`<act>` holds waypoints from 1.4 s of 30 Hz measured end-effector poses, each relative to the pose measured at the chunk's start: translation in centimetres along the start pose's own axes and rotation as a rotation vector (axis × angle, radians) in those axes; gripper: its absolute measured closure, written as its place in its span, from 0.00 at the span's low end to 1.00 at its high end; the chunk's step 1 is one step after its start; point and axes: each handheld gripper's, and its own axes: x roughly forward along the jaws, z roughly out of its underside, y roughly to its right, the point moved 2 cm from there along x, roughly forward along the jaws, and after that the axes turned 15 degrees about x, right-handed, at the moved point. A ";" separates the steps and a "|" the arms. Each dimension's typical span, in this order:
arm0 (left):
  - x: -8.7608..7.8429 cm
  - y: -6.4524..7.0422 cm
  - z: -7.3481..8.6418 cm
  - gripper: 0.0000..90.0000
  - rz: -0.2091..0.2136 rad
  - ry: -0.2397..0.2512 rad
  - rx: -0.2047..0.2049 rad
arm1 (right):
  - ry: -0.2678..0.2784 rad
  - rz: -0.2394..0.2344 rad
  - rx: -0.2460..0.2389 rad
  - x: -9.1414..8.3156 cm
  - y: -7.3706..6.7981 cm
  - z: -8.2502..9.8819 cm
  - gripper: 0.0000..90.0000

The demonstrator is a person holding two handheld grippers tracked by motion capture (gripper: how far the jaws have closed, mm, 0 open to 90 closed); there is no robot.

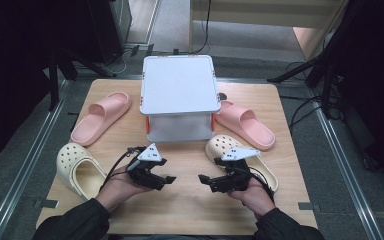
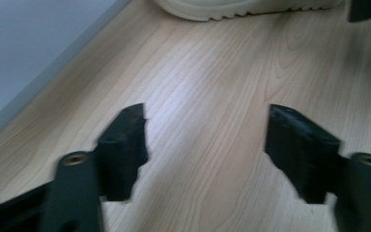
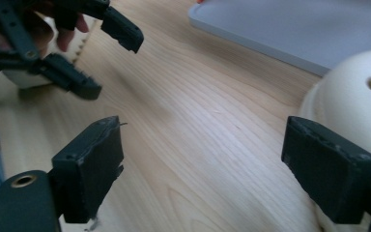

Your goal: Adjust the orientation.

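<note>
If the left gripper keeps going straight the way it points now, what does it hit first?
Probably the right gripper: in the high view the left gripper, jaws open and empty, points across bare table straight at it. Beyond lies the cream clog. Depth is hard to judge.

High view: even overhead light falls on the wooden surface (image 1: 180,165), while the floor corners at far left and far right sink into near black. The white box lid (image 1: 179,82) is bright, close to washed out. Shadows under the shoes are soft and short. Left gripper view: the 2 black pads (image 2: 125,145) are blurred and a pale sheen crosses the wood grain. Right gripper view: near parts are soft, and the cream clog (image 3: 352,96) is out of focus.
</note>
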 end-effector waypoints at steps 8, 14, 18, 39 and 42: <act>-2.0 -1.2 0.3 0.50 0.003 -0.041 -0.131 | -0.068 -0.065 -0.052 -0.2 -1.0 0.4 0.40; -3.4 -1.2 0.3 0.55 -0.033 -0.008 -0.107 | -0.056 -0.085 -0.012 -0.1 -1.5 0.0 0.50; -4.3 -1.2 0.4 0.62 -0.035 -0.015 -0.126 | -0.048 -0.094 -0.047 -0.5 -1.9 -0.6 0.62; -7.8 -2.2 2.0 0.64 -0.083 0.012 -0.192 | -0.097 -0.134 -0.156 0.5 -3.2 -1.9 0.56; -8.3 -2.3 2.3 0.63 -0.097 0.007 -0.202 | -0.118 -0.157 -0.147 0.9 -3.4 -1.9 0.51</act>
